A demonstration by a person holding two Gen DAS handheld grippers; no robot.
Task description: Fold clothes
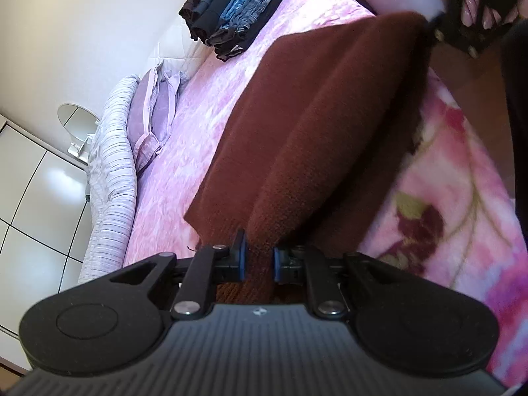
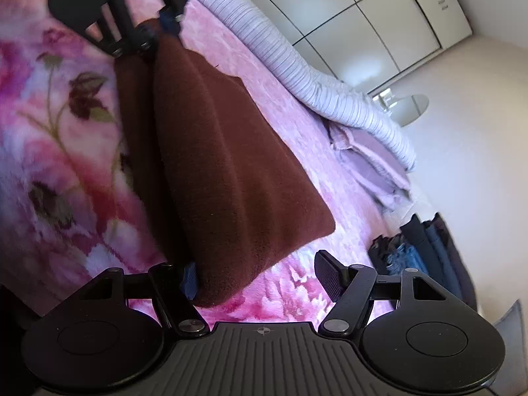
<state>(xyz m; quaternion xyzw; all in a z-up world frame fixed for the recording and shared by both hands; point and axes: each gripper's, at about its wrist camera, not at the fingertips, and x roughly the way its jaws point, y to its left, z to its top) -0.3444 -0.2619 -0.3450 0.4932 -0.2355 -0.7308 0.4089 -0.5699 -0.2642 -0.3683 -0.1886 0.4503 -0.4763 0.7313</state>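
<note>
A dark brown knit garment (image 1: 316, 138) lies folded lengthwise on the pink floral bedspread (image 1: 204, 138). My left gripper (image 1: 259, 257) is shut on one end of it, and the cloth bunches between the blue pads. The right wrist view shows the same garment (image 2: 224, 165), running from my right gripper (image 2: 257, 277) up to the left gripper (image 2: 155, 29) at the top. The right jaws stand wide open. The garment's near corner sits beside the left finger, which it partly hides, while the right finger (image 2: 326, 279) is clear of the cloth.
A stack of folded dark and blue clothes (image 1: 237, 10) sits at the bed's far side by the wall. Lilac pillows (image 1: 155, 115) and a striped headboard (image 1: 112, 171) are at the head of the bed. White wardrobe doors (image 2: 356, 23) stand beyond it.
</note>
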